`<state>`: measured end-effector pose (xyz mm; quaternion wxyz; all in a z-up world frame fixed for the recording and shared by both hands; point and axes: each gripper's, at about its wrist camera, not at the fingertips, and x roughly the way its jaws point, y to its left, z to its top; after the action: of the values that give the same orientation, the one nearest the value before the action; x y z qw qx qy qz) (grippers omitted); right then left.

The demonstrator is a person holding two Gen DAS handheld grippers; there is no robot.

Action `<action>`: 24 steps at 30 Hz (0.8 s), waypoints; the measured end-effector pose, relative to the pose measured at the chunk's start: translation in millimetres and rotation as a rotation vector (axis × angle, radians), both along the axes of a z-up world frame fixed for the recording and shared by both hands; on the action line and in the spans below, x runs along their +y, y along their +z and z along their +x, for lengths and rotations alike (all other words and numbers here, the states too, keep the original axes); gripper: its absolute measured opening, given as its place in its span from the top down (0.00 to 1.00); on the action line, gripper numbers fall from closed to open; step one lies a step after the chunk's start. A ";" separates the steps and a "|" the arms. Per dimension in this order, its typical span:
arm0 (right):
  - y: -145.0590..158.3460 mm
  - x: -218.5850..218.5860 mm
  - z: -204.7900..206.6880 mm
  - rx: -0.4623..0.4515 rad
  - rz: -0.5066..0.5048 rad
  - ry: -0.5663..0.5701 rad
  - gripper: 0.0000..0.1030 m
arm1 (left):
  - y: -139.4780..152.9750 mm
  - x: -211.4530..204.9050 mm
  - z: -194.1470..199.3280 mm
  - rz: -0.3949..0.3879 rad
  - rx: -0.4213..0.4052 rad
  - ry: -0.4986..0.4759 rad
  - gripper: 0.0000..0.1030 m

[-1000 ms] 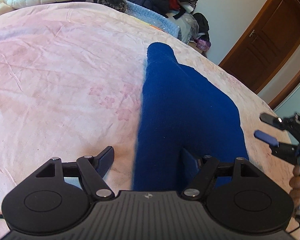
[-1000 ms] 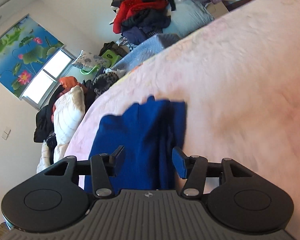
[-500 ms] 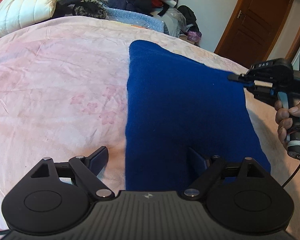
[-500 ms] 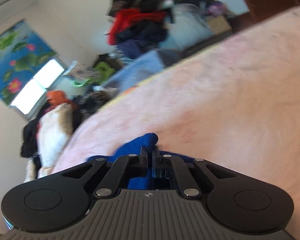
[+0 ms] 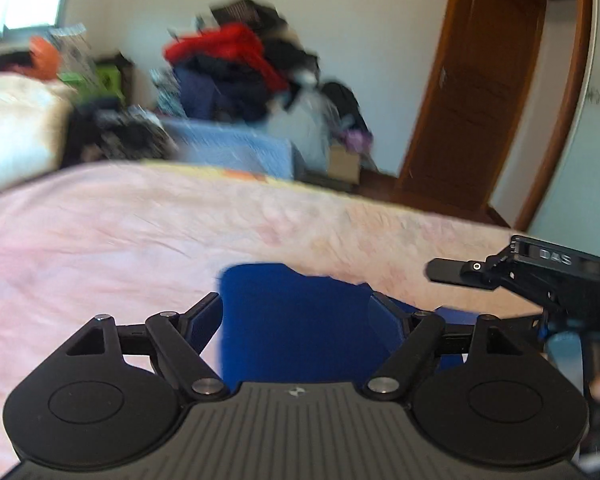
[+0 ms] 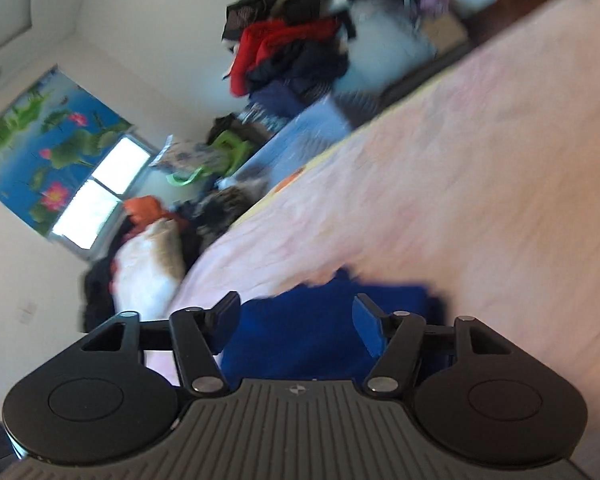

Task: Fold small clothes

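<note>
A dark blue knit garment (image 5: 296, 320) lies on the pink bed sheet (image 5: 120, 232), close under both grippers. My left gripper (image 5: 298, 312) is open, its fingers spread either side of the garment's near part. My right gripper (image 6: 296, 314) is open too, above the blue garment (image 6: 300, 340). The right gripper also shows in the left wrist view (image 5: 452, 270) at the right edge, seen side on. Both views are blurred by motion.
The pink sheet (image 6: 460, 168) covers the bed. Behind it a heap of red and dark clothes (image 5: 232, 68) is piled by the wall. A white padded quilt (image 5: 16, 128) lies at the left. A brown door (image 5: 480, 92) stands at the right.
The right gripper was shut on the blue garment half a second ago and now stands open. Both cameras have tilted up, so less of the garment shows.
</note>
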<state>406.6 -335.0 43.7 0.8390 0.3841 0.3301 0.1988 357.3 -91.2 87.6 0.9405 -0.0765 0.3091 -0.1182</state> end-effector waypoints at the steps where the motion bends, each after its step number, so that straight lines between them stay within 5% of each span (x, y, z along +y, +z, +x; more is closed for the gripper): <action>1: -8.4 3.4 3.9 0.034 0.039 -0.001 0.34 | -10.4 -3.9 21.5 -0.003 0.069 -0.009 0.22; 3: -29.0 5.2 9.1 0.118 0.053 -0.053 0.34 | -43.7 -10.8 58.6 0.033 0.216 0.004 0.23; 4: -40.9 3.4 11.5 0.166 0.050 -0.082 0.44 | -58.1 -10.9 67.9 0.047 0.255 0.015 0.23; 7: -62.3 -6.9 7.5 0.165 0.133 -0.103 0.56 | -66.7 -20.7 69.2 0.108 0.190 -0.023 0.15; 10: -60.5 -3.3 8.9 0.160 0.088 -0.077 0.59 | -69.1 -42.6 62.3 0.244 0.136 -0.010 0.10; 13: -43.7 -1.9 -2.0 0.178 0.053 -0.087 0.46 | -54.0 -28.9 39.5 0.194 0.111 0.036 0.10; 17: -10.8 0.2 -52.2 0.034 0.009 0.002 0.28 | -30.5 7.6 -19.6 0.068 0.057 0.028 0.10; 21: -19.1 7.0 -89.1 0.030 0.099 0.130 0.27 | -32.9 1.8 -72.0 0.123 -0.011 -0.062 0.10; 24: -39.2 10.3 -98.1 0.090 0.097 0.097 0.29 | -59.5 -8.4 -69.6 0.142 0.115 -0.110 0.09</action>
<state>308.4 -324.8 4.5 0.7932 0.4162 0.3757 0.2376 287.7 -99.6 28.1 0.9164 0.0010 0.3739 -0.1429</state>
